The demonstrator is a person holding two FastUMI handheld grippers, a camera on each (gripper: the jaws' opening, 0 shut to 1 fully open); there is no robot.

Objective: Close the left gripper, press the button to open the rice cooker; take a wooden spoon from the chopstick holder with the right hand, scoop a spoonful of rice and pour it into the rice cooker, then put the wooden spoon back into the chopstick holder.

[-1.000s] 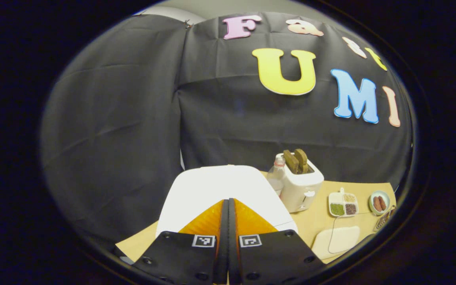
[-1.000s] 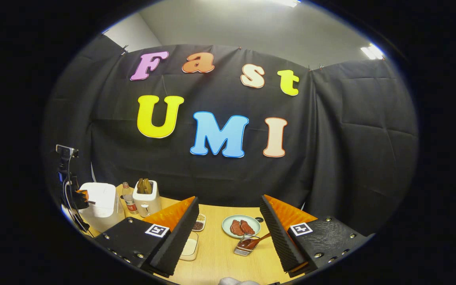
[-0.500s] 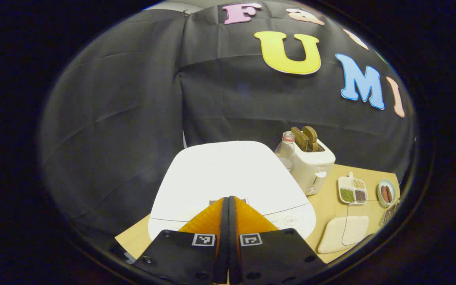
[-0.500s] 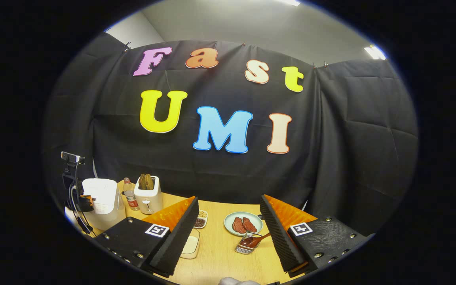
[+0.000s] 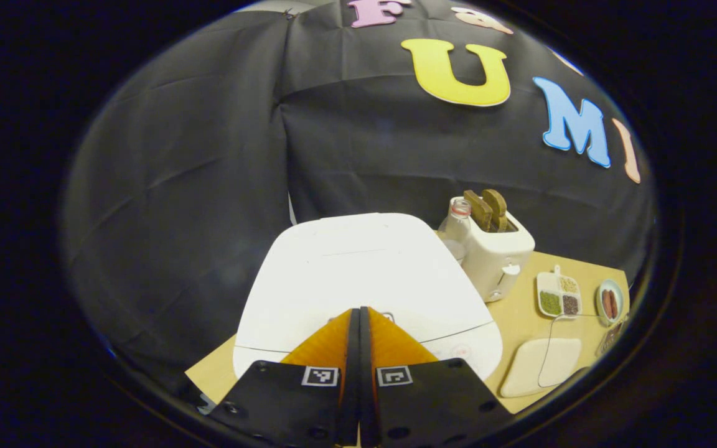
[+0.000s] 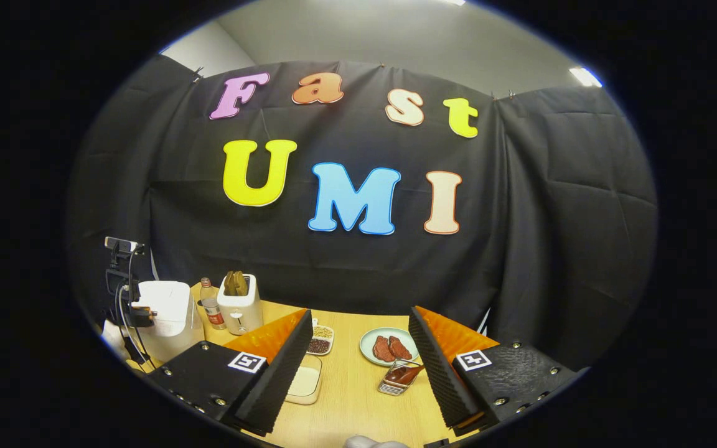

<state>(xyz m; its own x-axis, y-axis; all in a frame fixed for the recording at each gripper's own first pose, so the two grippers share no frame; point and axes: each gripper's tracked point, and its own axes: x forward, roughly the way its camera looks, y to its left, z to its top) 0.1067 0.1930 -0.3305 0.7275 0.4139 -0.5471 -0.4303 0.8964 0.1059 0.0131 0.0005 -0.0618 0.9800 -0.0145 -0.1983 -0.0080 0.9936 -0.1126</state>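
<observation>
Black cloth hangs behind a light wooden bench (image 5: 523,317) in the left gripper view. On this bench stands the white rice cooker (image 5: 358,280), lid down, and it is the landmark for everything else. The left gripper (image 5: 359,320) has its jaws pressed together with no gap, and the tips lie over the front part of the cooker lid, at a small rectangular mark there — I cannot tell if they really touch it. Just right of the cooker, toward the wall, stands a clear bottle (image 5: 456,225), and beside it a white toaster (image 5: 492,252) with two brown slices standing up out of it. Farther right lies a small divided dish (image 5: 557,294) with grains, then a plate (image 5: 609,303) at the bench edge. A pale flat board (image 5: 542,367) lies right of the cooker front.

Same cloth and bench (image 6: 352,398) appear in the right gripper view, with grey ceiling above. The right gripper (image 6: 360,358) holds its jaws wide apart, holding nothing. The rice cooker (image 6: 162,308) is far to the left; the other gripper sits at its front. Well right of the cooker, between the jaws, are the plate (image 6: 389,345) with reddish pieces and, nearer the camera, the chopstick holder (image 6: 396,381) — a wooden spoon (image 6: 407,373) lies in it.
</observation>
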